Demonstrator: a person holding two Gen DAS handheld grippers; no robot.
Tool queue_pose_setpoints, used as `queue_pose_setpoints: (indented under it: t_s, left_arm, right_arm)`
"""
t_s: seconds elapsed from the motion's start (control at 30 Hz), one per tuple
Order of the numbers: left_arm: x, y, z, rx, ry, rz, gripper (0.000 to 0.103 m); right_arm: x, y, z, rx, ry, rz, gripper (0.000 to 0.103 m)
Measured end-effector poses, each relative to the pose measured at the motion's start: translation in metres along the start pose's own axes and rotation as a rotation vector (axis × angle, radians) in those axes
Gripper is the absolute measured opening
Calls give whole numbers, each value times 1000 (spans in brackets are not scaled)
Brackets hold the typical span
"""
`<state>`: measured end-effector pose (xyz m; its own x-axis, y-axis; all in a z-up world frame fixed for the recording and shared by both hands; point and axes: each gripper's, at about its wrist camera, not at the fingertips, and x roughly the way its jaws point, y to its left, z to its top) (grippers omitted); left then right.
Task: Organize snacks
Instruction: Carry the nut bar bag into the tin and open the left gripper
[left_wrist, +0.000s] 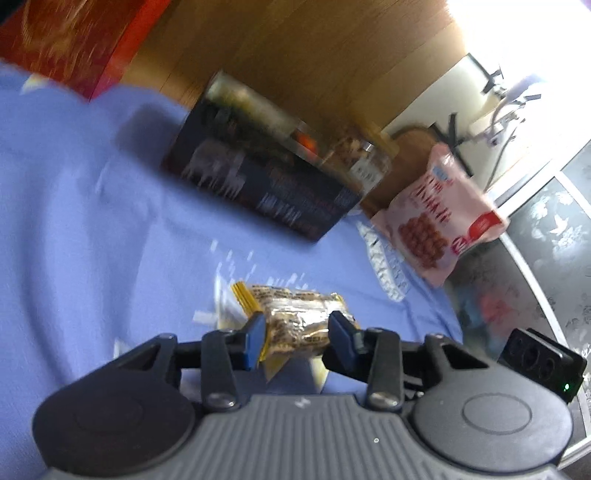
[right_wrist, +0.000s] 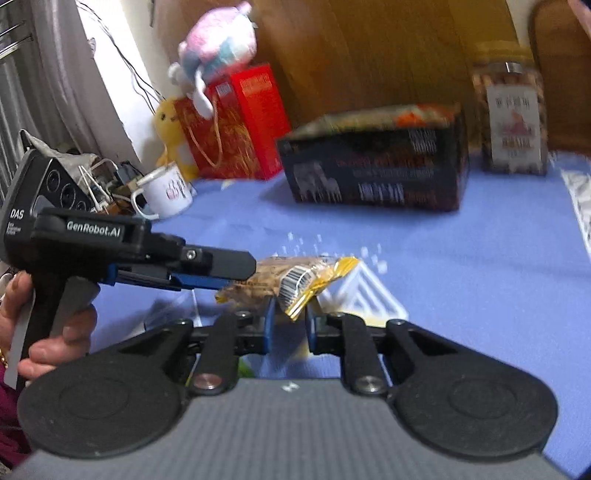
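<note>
A clear snack packet (left_wrist: 295, 310) with gold ends, filled with brownish pieces, hangs just above the blue tablecloth (left_wrist: 92, 221). My left gripper (left_wrist: 297, 326) is shut on its middle, a blue pad pressed against each side. In the right wrist view the same packet (right_wrist: 291, 275) lies crosswise. The left gripper (right_wrist: 236, 275) reaches in from the left and clamps its left part. My right gripper (right_wrist: 290, 317) is shut on the packet's gold right end, which sits between its narrow-set pads. A hand (right_wrist: 55, 332) holds the left gripper's handle.
A dark box (right_wrist: 376, 162) lies at the back, with a jar of snacks (right_wrist: 511, 118) to its right. A pink snack bag (left_wrist: 436, 221) leans near the table's right edge. At the back left stand a red box (right_wrist: 236, 122), plush toys (right_wrist: 218, 44) and a white mug (right_wrist: 166, 192).
</note>
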<state>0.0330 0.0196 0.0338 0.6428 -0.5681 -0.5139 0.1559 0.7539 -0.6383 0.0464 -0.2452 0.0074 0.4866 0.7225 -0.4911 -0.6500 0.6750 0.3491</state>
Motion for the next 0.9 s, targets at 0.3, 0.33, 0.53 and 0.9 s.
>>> queue_pose_setpoints:
  t_s: [0.3, 0.33, 0.53, 0.9]
  left_arm:
    - [5, -35, 91, 189, -169, 56, 38]
    - [12, -34, 102, 192, -173, 67, 39]
    - [57, -11, 134, 185, -204, 200, 51]
    - [-10, 1, 43, 111, -22, 27, 51]
  right_arm:
    - [20, -3, 81, -72, -198, -59, 21]
    - [28, -8, 91, -63, -205, -68, 21]
    - [81, -24, 114, -100, -166, -189, 33]
    - [-20, -47, 14, 233, 32, 105, 41]
